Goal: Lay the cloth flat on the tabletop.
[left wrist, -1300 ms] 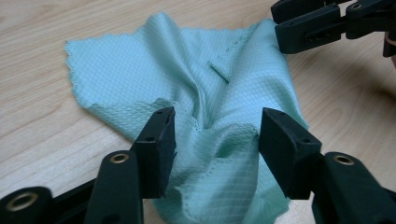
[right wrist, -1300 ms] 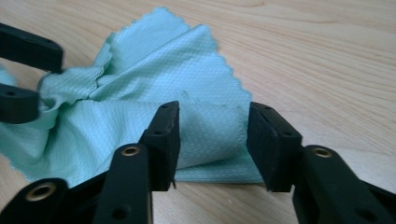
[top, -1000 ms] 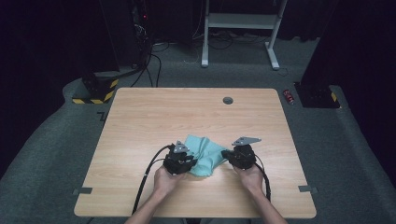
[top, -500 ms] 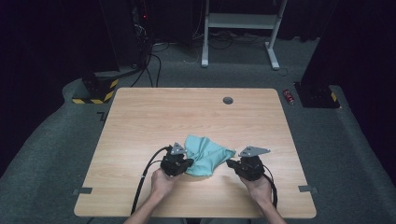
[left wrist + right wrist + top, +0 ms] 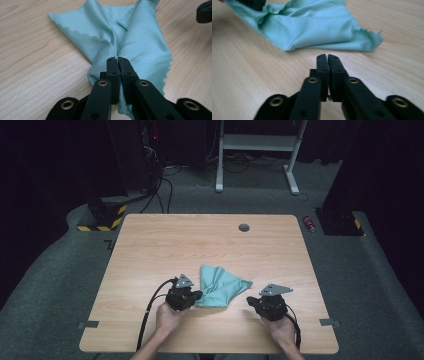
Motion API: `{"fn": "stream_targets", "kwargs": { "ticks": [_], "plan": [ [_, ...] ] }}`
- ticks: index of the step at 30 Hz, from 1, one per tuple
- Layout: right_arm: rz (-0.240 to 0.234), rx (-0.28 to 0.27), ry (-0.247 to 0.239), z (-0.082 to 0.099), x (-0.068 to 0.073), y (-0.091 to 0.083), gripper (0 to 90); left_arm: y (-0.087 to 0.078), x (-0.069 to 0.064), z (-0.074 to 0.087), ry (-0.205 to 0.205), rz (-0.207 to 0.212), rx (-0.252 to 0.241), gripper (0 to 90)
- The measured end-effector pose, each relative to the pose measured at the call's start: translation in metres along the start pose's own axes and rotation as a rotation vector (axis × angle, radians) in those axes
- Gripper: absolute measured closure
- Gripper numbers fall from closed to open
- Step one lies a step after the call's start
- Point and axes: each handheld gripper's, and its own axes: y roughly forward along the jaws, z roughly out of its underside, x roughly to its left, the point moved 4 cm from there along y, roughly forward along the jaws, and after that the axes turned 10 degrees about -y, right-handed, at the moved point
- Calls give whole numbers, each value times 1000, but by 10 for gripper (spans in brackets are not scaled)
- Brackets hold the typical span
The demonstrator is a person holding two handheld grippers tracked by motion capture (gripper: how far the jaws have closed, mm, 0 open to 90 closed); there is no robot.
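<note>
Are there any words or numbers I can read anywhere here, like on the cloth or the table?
None can be read.
The teal cloth is plain weave, no label showing.
The wooden table bears only grain.
The small red thing on the floor is too small to read.

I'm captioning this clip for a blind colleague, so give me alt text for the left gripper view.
The left gripper has its two black jaws shut on a bunched fold of a teal cloth, which fans out beyond them across a light wooden table.
</note>
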Motion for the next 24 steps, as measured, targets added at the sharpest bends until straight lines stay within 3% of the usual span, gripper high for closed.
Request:
{"fn": "stream_targets", "kwargs": {
  "ticks": [4, 7, 11, 16, 20, 24],
  "plan": [
    [37, -16, 43, -4, -11, 5, 728, -1, -5, -1, -1, 23, -20, 719],
    [35, -28, 66, -8, -15, 11, 682, 0, -9, -3, 10, 21, -18, 629],
    [45, -14, 75, -17, -18, 25, 619, 4, -11, -2, 7, 22, -11, 572],
    [41, -14, 108, -27, -22, 42, 578, 8, -11, -1, 33, -24, -6, 614],
    [49, 2, 120, -31, -26, 54, 581, 8, -6, 1, 14, -37, -5, 726],
    [21, 3, 141, -32, -29, 61, 697, 8, -4, 3, 28, -32, 7, 849]
  ]
}}
